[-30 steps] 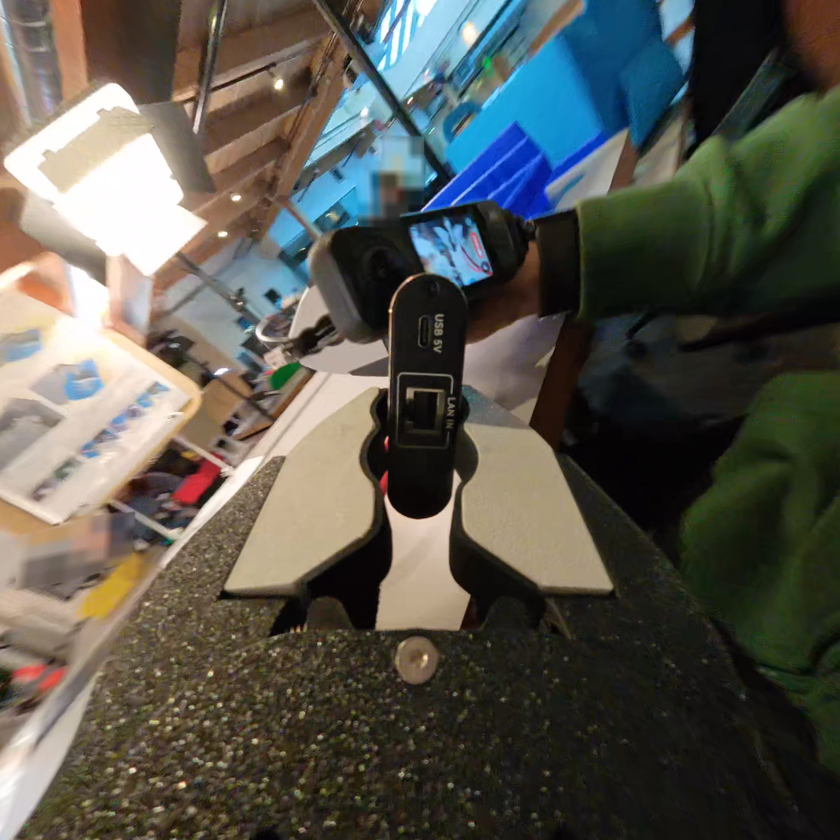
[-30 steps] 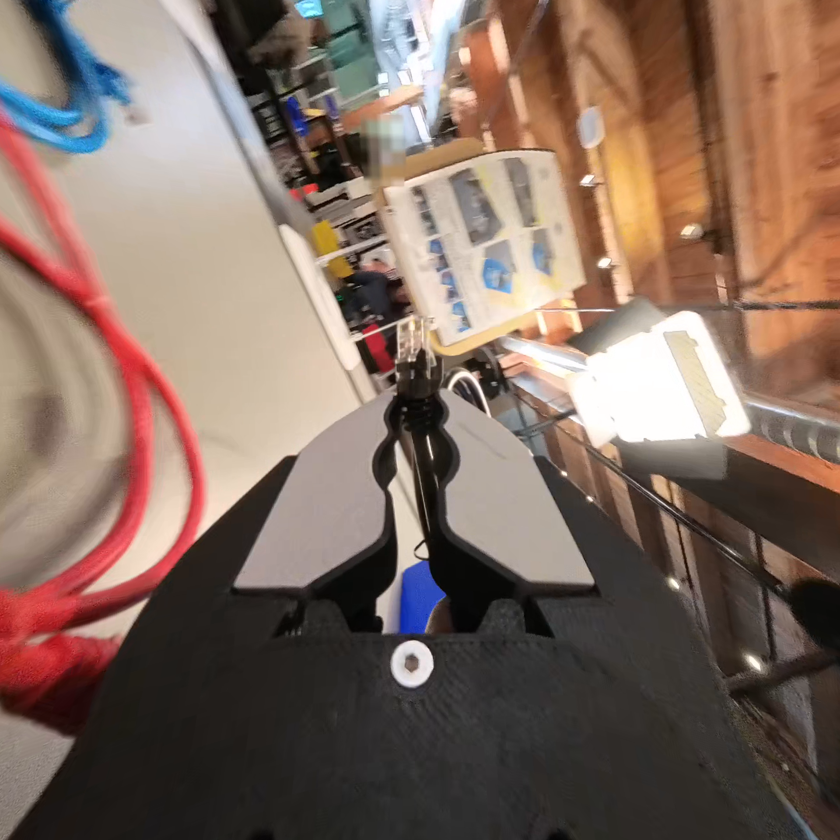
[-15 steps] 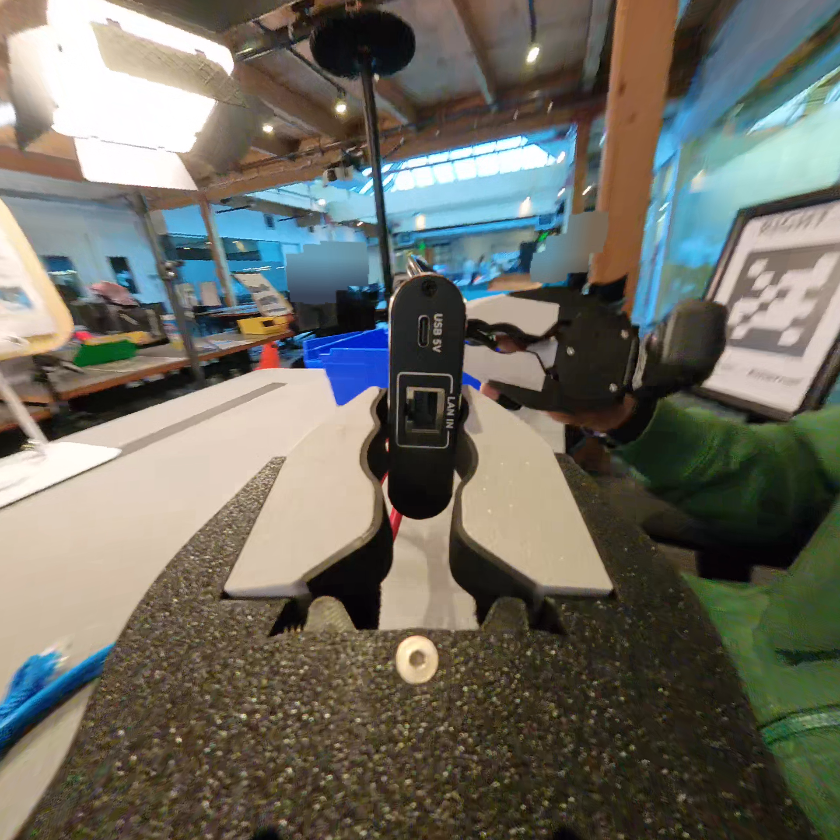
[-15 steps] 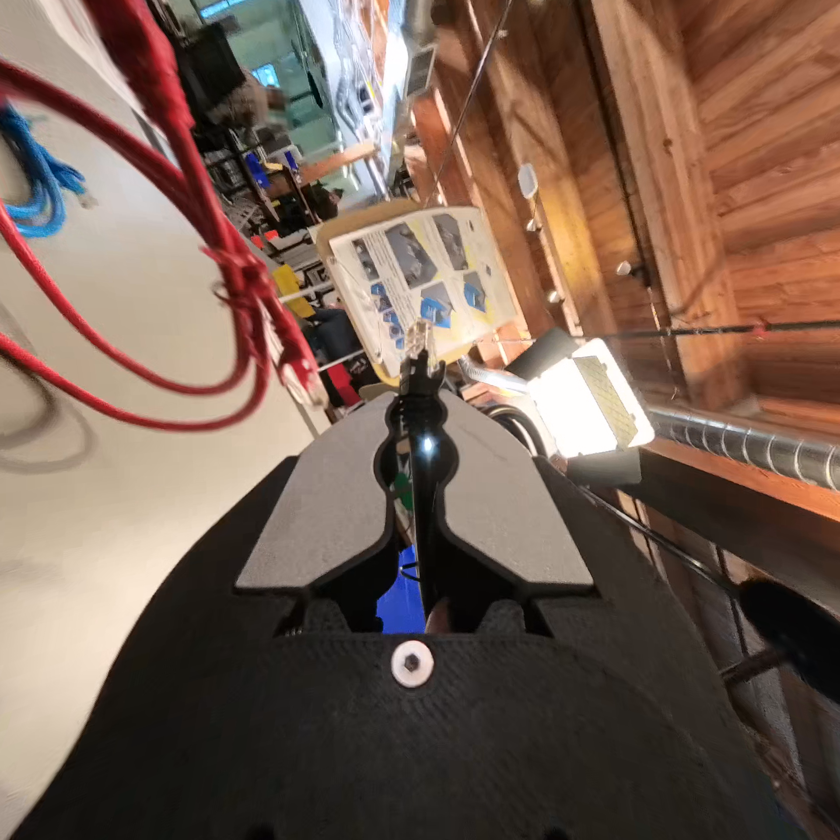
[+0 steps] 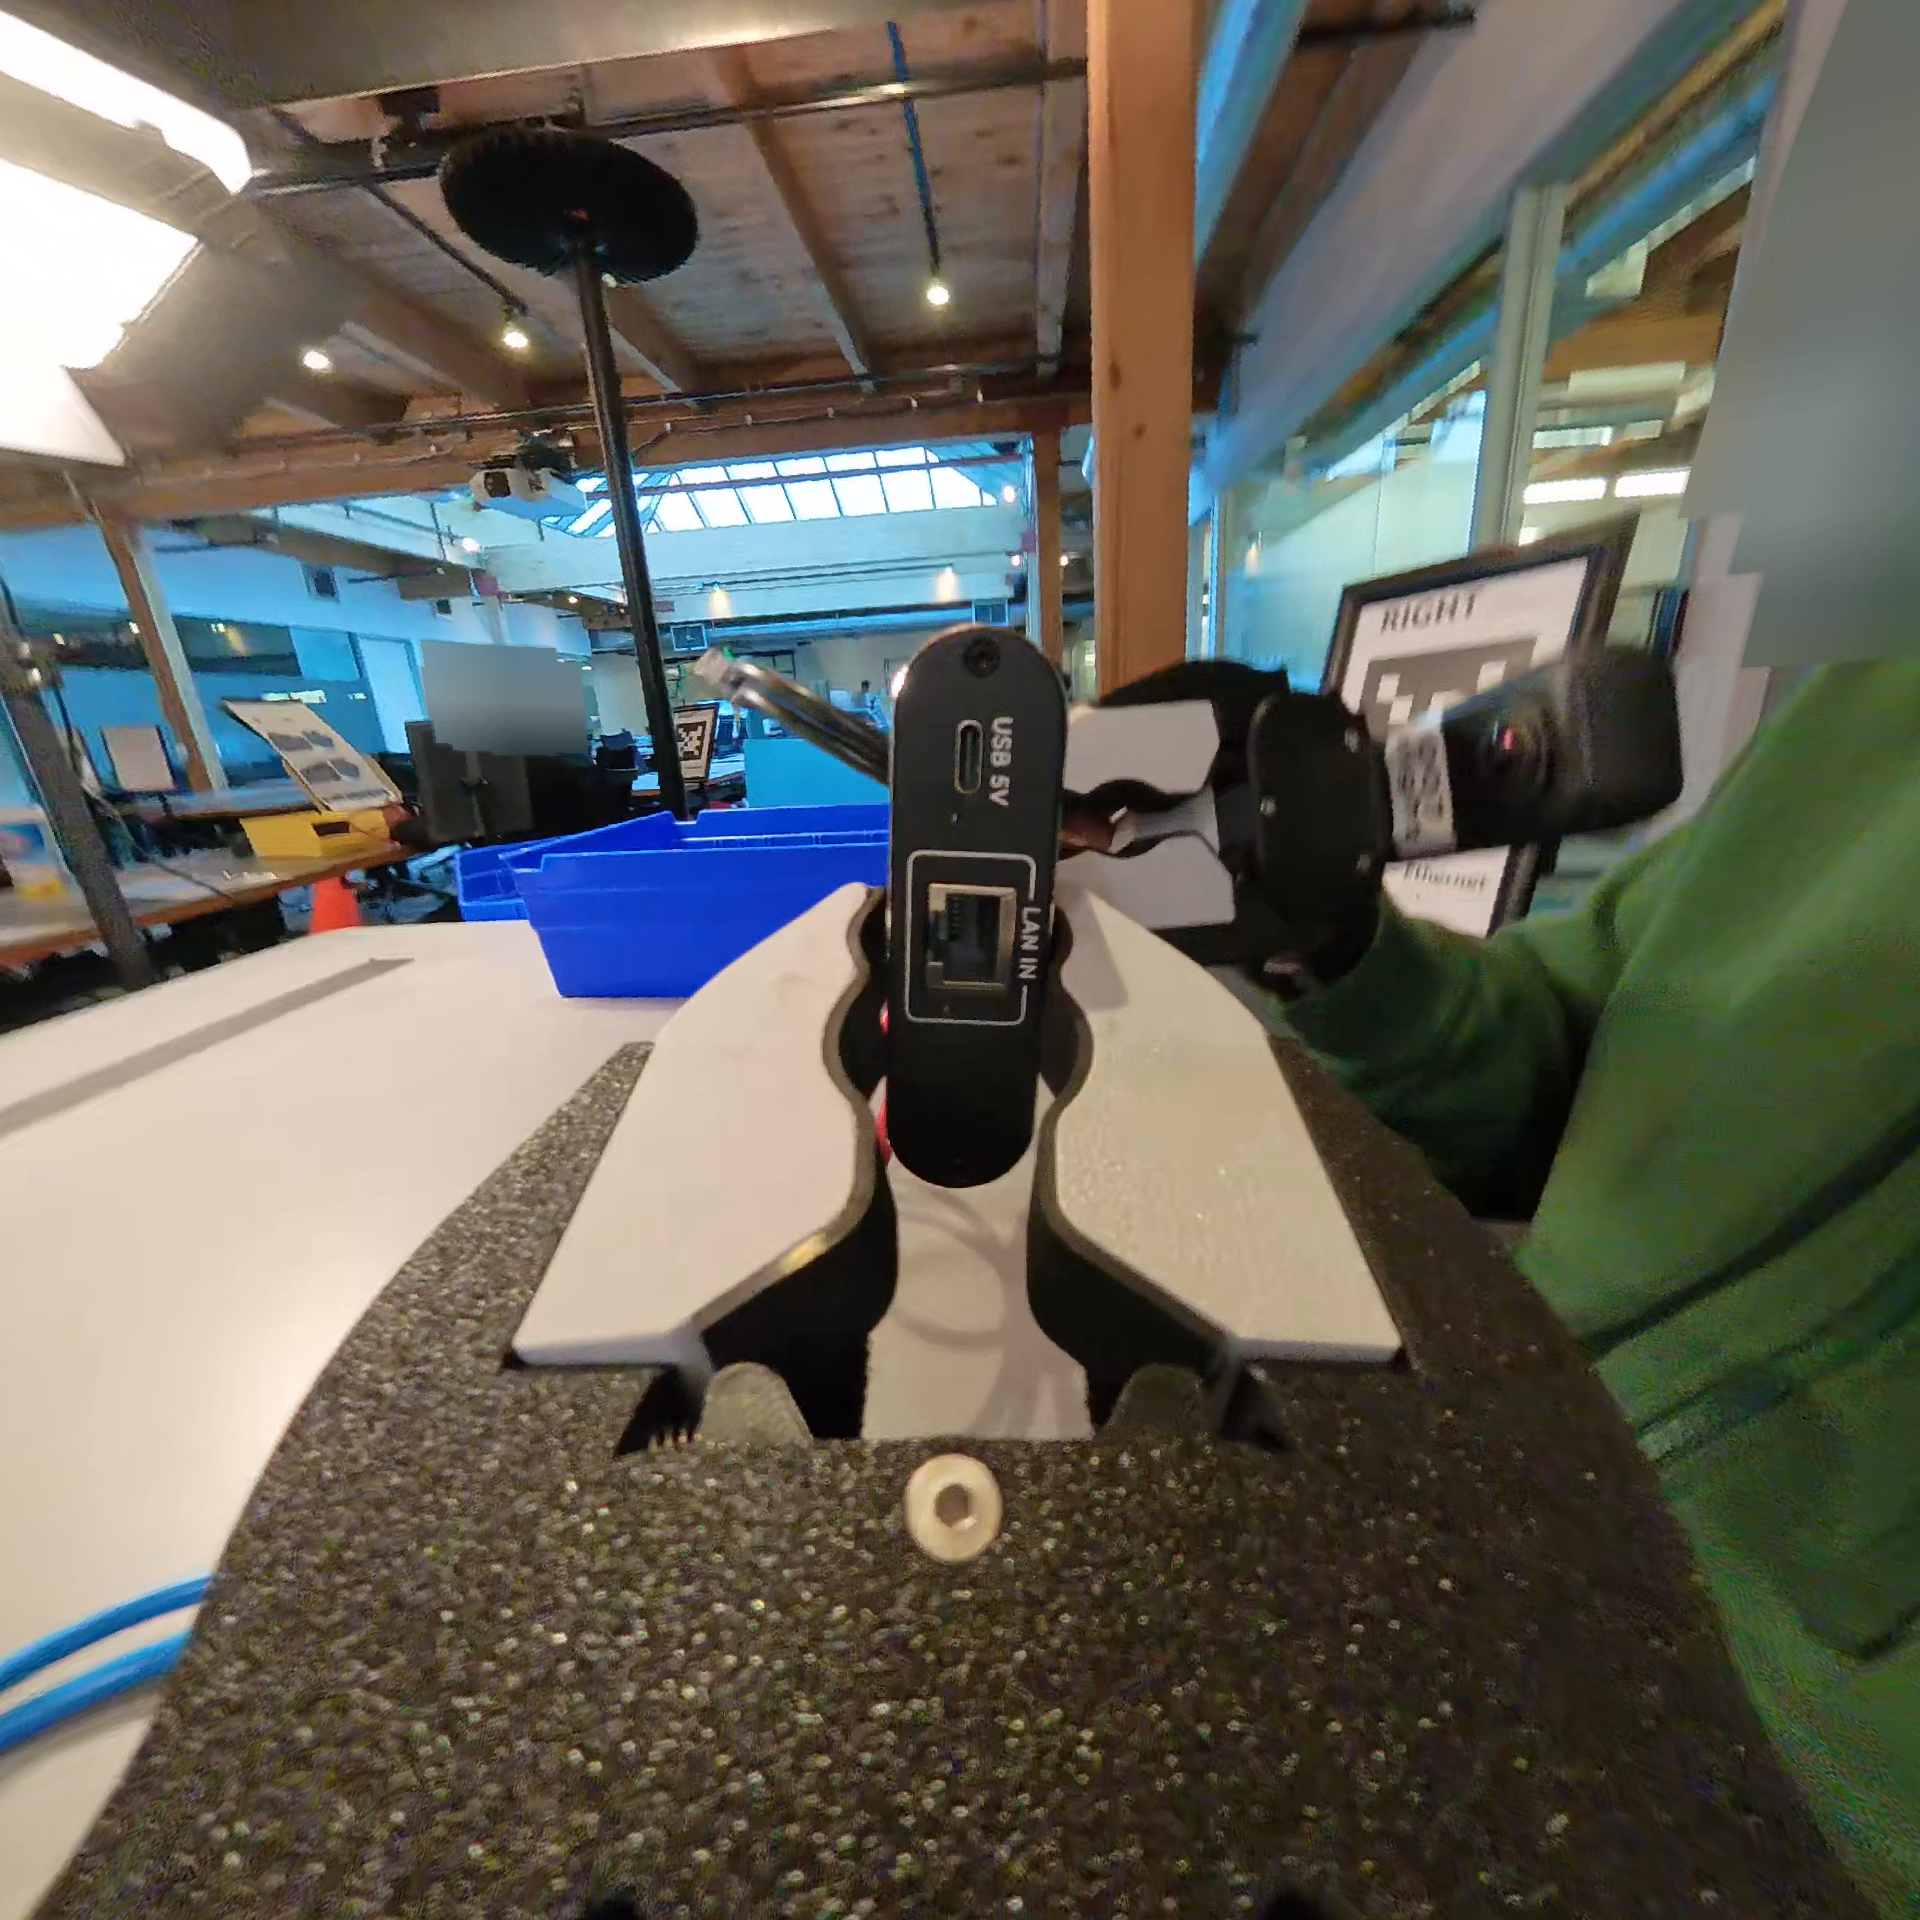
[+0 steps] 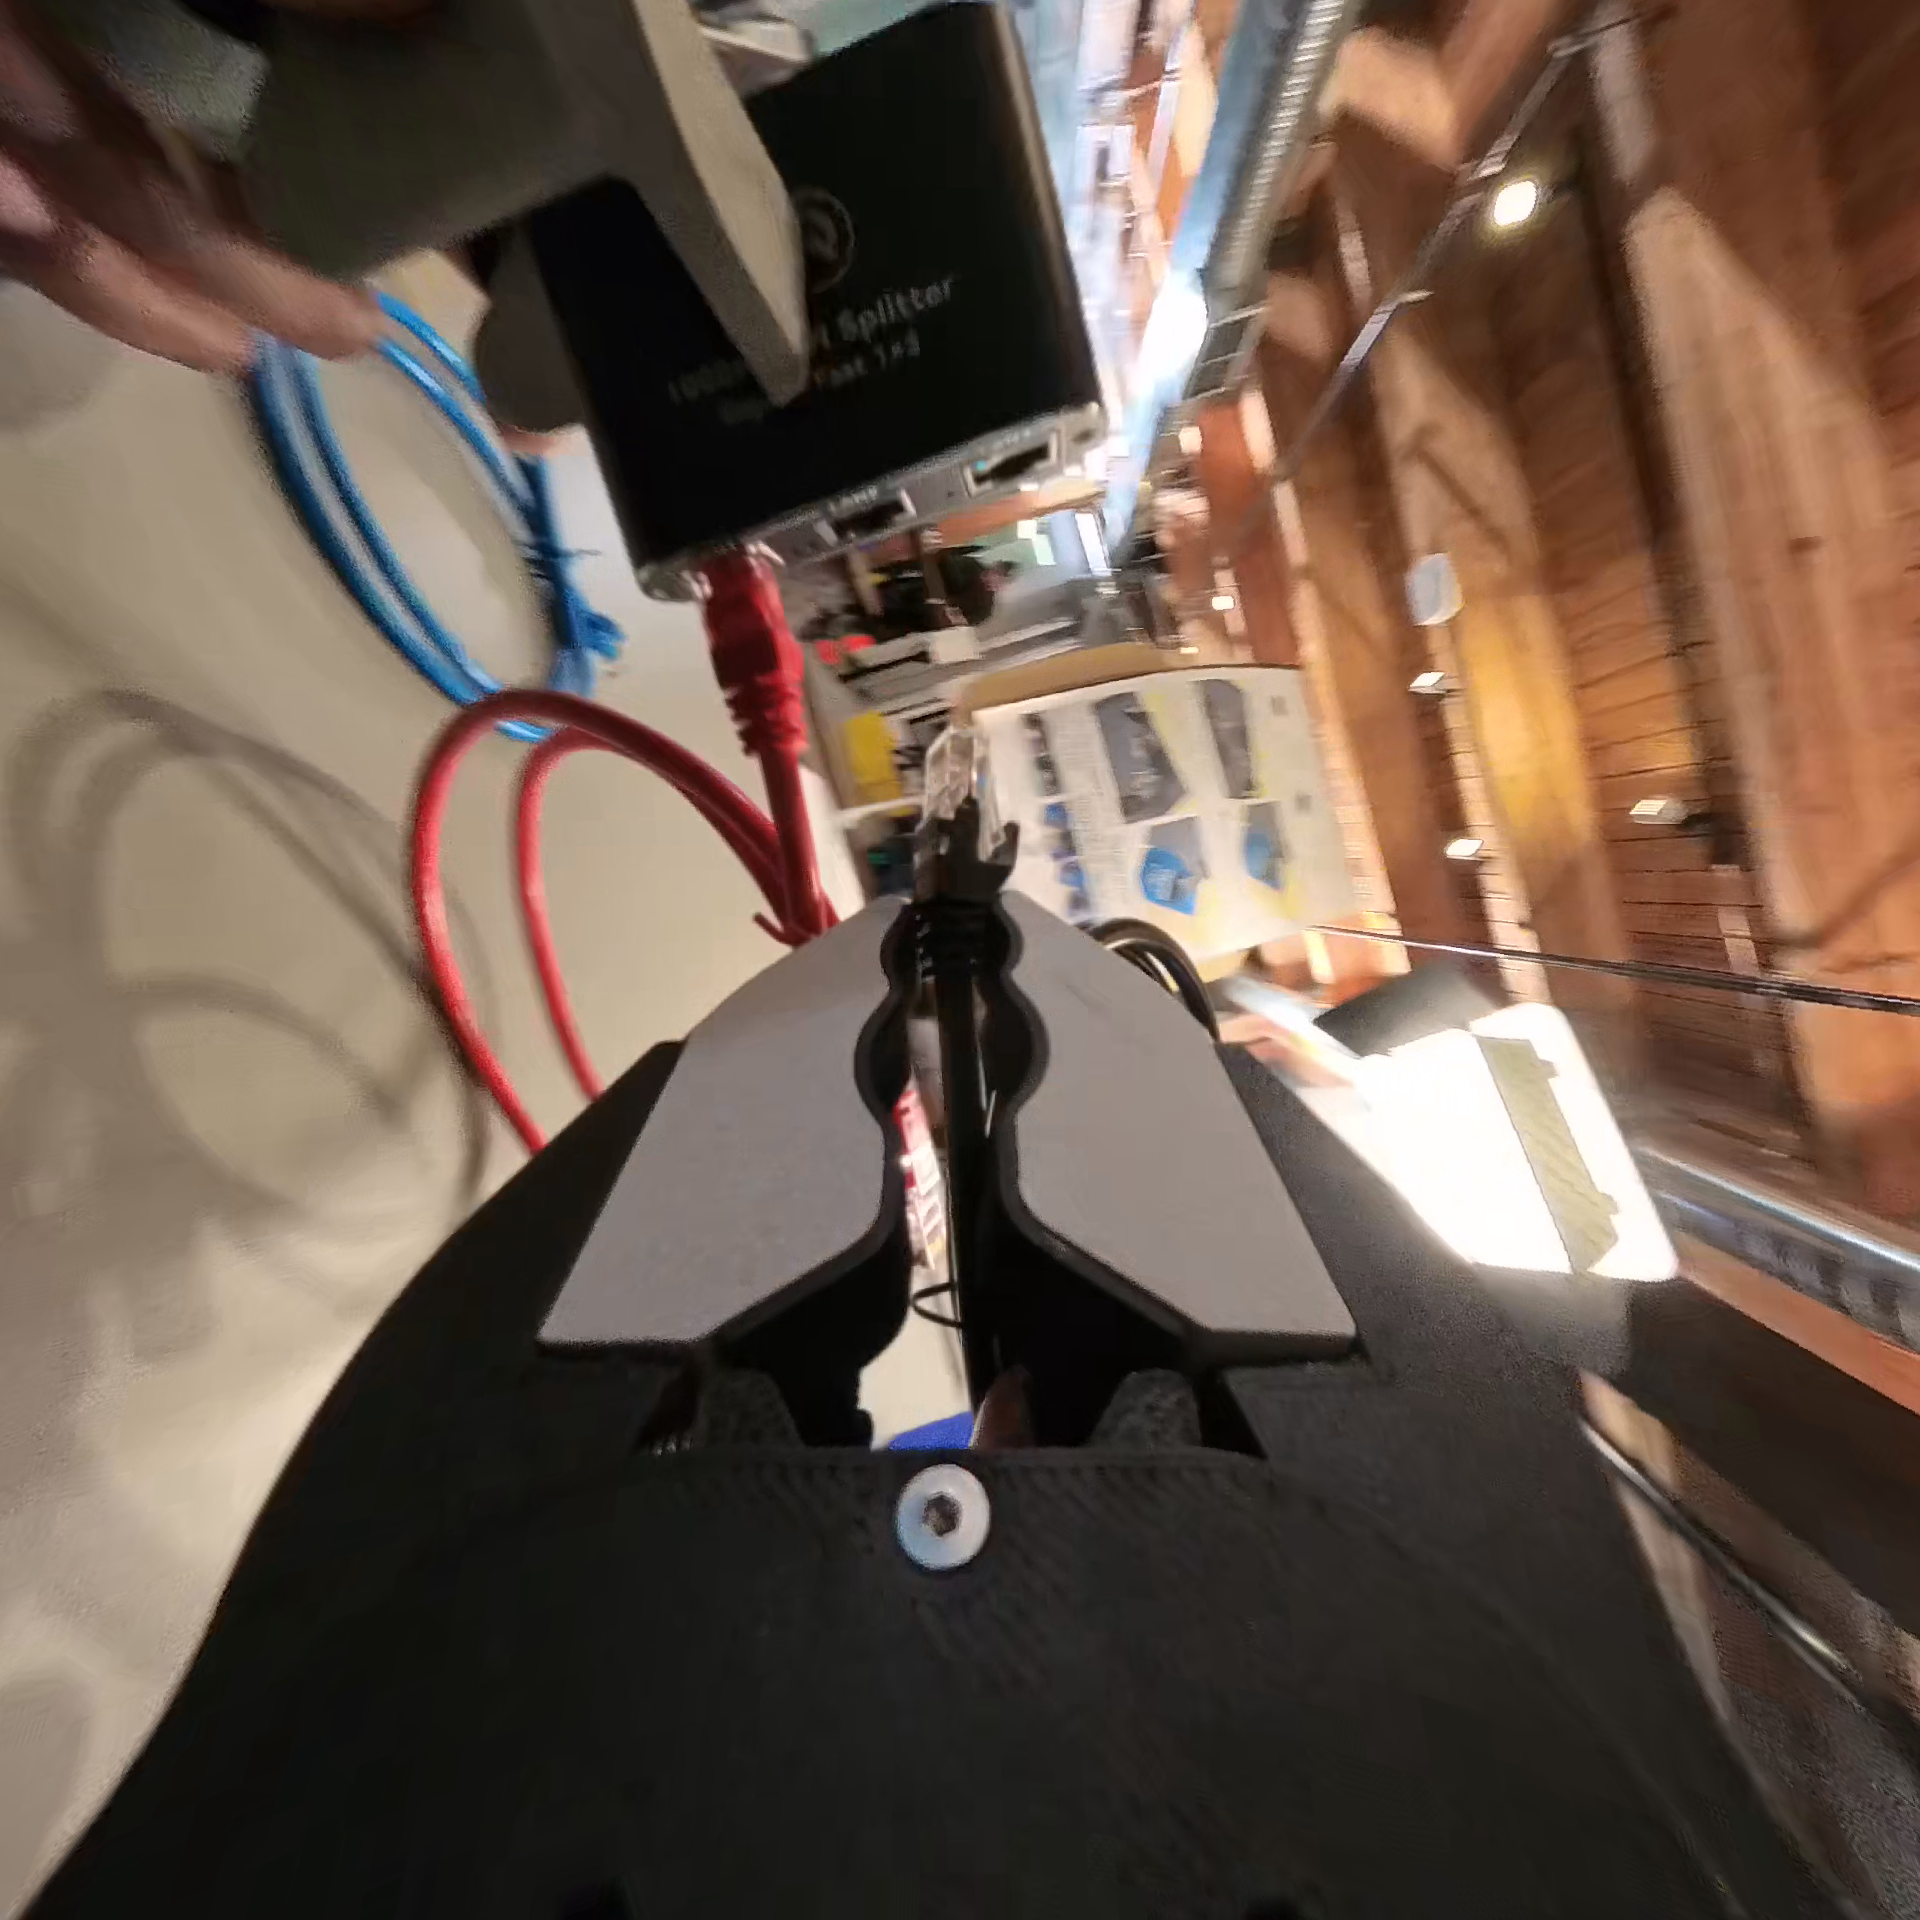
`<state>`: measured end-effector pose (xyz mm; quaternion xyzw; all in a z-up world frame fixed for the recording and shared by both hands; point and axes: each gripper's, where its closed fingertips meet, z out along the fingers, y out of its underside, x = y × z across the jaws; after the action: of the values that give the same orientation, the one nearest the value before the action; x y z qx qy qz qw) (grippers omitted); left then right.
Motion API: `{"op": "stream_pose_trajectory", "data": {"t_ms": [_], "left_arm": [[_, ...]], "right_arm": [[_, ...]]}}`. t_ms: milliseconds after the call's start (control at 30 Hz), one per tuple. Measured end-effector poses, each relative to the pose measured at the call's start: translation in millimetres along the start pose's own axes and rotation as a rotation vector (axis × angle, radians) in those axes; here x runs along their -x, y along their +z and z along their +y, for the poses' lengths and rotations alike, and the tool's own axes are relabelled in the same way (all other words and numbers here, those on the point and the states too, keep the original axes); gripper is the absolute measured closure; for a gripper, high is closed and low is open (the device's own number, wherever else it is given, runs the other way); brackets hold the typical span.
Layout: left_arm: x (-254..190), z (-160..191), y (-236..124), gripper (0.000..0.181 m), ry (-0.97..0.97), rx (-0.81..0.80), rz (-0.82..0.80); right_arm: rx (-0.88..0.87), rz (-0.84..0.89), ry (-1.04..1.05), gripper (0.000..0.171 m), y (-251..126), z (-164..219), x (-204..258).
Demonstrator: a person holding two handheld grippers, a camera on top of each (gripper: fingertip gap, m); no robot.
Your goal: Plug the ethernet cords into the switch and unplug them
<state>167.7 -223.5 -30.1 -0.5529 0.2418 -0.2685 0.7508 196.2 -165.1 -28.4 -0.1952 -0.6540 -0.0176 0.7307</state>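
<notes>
My left gripper (image 5: 961,914) is shut on the black switch (image 5: 975,862), held upright with one empty port facing the camera. My right gripper (image 6: 951,914) is shut on a black ethernet cord (image 6: 961,1091); its clear plug (image 6: 948,774) sticks out past the fingertips. In the right wrist view the switch (image 6: 831,343) is at the upper left, held by the other gripper's grey finger (image 6: 707,187), with a red cord (image 6: 764,675) plugged into one port and two empty ports beside it. The plug is a short way below those ports. The right gripper (image 5: 1153,810) shows behind the switch in the left wrist view.
A coiled blue cord (image 6: 416,520) lies on the white table (image 6: 208,935), also at the lower left of the left wrist view (image 5: 83,1652). Blue bins (image 5: 665,894) stand at the table's far edge. A green sleeve (image 5: 1714,1091) fills the right side. A bright lamp (image 6: 1507,1143) is at the right. The tips of one gripper are about 7 centimetres away from the tips of the other.
The right gripper has swung toward the switch, which now fills the upper left of its view. The left view has tilted up slightly; the right gripper is closer behind the switch.
</notes>
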Motion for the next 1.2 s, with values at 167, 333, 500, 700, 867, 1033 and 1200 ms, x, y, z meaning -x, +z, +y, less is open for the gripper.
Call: {"op": "stream_pose_trajectory", "data": {"t_ms": [167,333,500,700,867,1033,1200], "left_arm": [[-19,13,3,0.155,0.213,0.105,0.059],[-40,30,5,0.155,0.356,0.189,0.150],[-49,37,8,0.155,0.404,0.208,0.189],[-52,45,9,0.155,0.455,0.248,0.199],[-53,46,8,0.155,0.428,0.255,0.207],[-56,43,7,0.155,0.355,0.245,0.235],[-55,43,8,0.155,0.354,0.251,0.224]], "right_arm": [[-0.086,-0.270,0.119,0.161,-20,-21,19],[-0.196,-0.436,0.193,0.160,-38,-35,30],[-0.239,-0.557,0.231,0.161,-47,-33,42],[-0.241,-0.645,0.262,0.161,-53,-28,51],[-0.249,-0.613,0.225,0.161,-52,-29,49],[-0.271,-0.556,0.208,0.161,-49,-37,46],[-0.259,-0.546,0.222,0.161,-49,-40,44]]}}
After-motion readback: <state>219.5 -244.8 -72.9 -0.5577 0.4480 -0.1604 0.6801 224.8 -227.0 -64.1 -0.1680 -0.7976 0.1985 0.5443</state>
